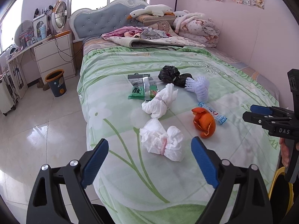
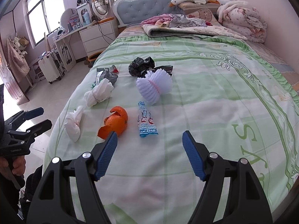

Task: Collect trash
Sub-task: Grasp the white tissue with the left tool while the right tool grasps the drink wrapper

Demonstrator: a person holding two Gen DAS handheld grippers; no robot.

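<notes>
A: Left gripper (image 1: 149, 160) is spread wide with nothing between its pads, aimed down at the bed (image 1: 186, 63). Right gripper (image 2: 149, 153) is spread too, also empty. We haven't grabbed anything yet.

B: Where's the trash?

A: All on the green sheet mid-bed. Biggest first: black plastic bag (image 1: 169, 74) farthest back, white foam fruit net (image 1: 200, 87) touching it, green snack packet (image 1: 143, 89) to the left, two crumpled tissues (image 1: 161, 141) nearest our left gripper, orange peel (image 2: 115, 123), then the small blue-white wrapper (image 2: 146, 123) just beside the peel.

B: Bin?

A: Dark bin with orange rim (image 1: 56, 83) on the floor beside the bed, by the drawers.

B: So how do we do it?

A: We'd guess left takes the near tissue, right takes peel or wrapper. Come down straddling each piece, pinch the bulk, don't snag the sheet. The wrapper lies flat, so it'll likely slip.
</notes>
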